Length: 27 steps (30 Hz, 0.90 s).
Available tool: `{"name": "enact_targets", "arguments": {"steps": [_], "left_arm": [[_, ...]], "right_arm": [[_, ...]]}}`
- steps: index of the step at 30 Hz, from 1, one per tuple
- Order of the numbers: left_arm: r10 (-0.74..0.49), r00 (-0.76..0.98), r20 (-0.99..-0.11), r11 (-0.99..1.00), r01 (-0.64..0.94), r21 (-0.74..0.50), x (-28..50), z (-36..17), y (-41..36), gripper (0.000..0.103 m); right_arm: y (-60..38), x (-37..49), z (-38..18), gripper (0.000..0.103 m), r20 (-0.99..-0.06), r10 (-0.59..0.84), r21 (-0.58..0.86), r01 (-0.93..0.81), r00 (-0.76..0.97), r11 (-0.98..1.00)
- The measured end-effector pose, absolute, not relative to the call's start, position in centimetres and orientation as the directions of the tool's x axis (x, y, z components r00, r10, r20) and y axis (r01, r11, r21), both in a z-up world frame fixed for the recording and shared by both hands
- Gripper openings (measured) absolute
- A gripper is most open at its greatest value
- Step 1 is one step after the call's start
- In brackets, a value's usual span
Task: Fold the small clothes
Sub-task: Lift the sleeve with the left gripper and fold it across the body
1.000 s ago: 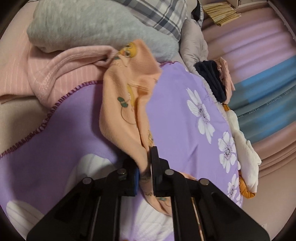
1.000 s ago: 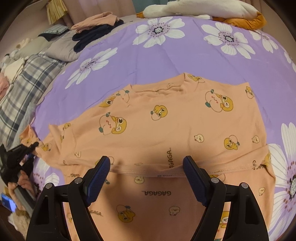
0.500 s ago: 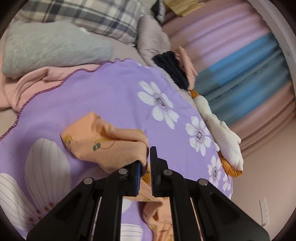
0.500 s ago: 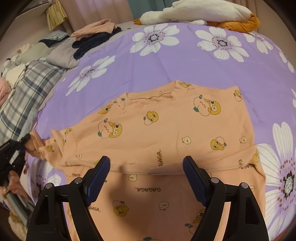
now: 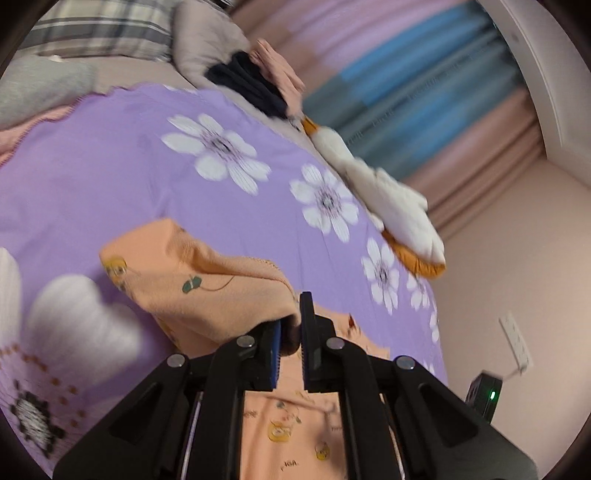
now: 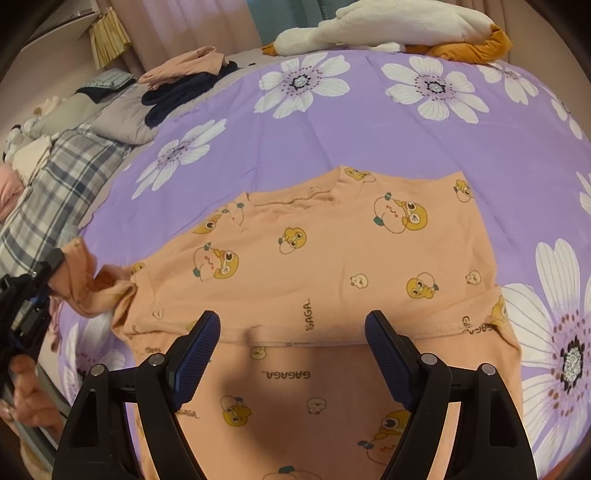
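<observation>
The orange shirt [image 6: 332, 258] is lying on the purple floral blanket [image 6: 369, 129], its lower part running out of frame. The left gripper [image 5: 290, 321] is pinching its sleeve [image 5: 207, 273]; blur is smearing detail. The right gripper [image 6: 291, 332] is hovering agape above the shirt's folded hem.

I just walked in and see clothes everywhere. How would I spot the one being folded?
Find the purple flowered blanket covering the bed. Spread flat on it lies a peach top, the only garment printed with yellow cartoon ducks.

A bed [image 6: 369, 140] under a purple flowered cover carries an orange printed shirt [image 6: 332, 258] just ahead of the right gripper [image 6: 291, 354], a plush goose [image 6: 388, 29] beyond.
</observation>
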<state>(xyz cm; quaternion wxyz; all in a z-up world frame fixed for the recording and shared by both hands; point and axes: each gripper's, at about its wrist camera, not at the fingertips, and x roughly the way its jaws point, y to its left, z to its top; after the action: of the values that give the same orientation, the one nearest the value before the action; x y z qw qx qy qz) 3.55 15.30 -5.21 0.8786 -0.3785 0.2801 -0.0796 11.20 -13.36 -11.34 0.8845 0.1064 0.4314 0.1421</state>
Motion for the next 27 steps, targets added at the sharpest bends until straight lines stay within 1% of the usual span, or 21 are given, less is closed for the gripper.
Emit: {"name": "enact_targets", "arguments": {"steps": [3, 7, 16, 22, 27], "left_arm": [[-0.393, 0.806, -0.444, 0.712, -0.039, -0.701, 4.2, -6.0, 13.6, 0.005], [-0.425, 0.763, -0.487, 0.742, -0.016, -0.671, 5.3, -7.0, 11.5, 0.005], [-0.460, 0.663, -0.591, 0.766, -0.041, -0.642, 7.5, -10.9, 9.5, 0.006], [-0.496, 0.609, -0.619, 0.742, -0.072, -0.666, 8.3, -12.9, 9.4, 0.006], [-0.491, 0.598, -0.634, 0.753, -0.076, -0.654, 8.3, -13.1, 9.2, 0.008]], "right_arm": [[-13.7, 11.2, -11.5, 0.080, -0.734, 0.339, 0.314, -0.148, 0.588, 0.938], [-14.0, 11.3, -11.9, 0.080, -0.742, 0.338, 0.318, -0.140, 0.579, 0.938], [-14.2, 11.9, -13.1, 0.080, -0.769, 0.325, 0.312, -0.120, 0.550, 0.942], [-14.3, 12.0, -13.7, 0.080, -0.777, 0.333, 0.318, -0.123, 0.534, 0.940], [-14.4, 12.2, -14.0, 0.080, -0.784, 0.333, 0.319, -0.120, 0.523, 0.940]]}}
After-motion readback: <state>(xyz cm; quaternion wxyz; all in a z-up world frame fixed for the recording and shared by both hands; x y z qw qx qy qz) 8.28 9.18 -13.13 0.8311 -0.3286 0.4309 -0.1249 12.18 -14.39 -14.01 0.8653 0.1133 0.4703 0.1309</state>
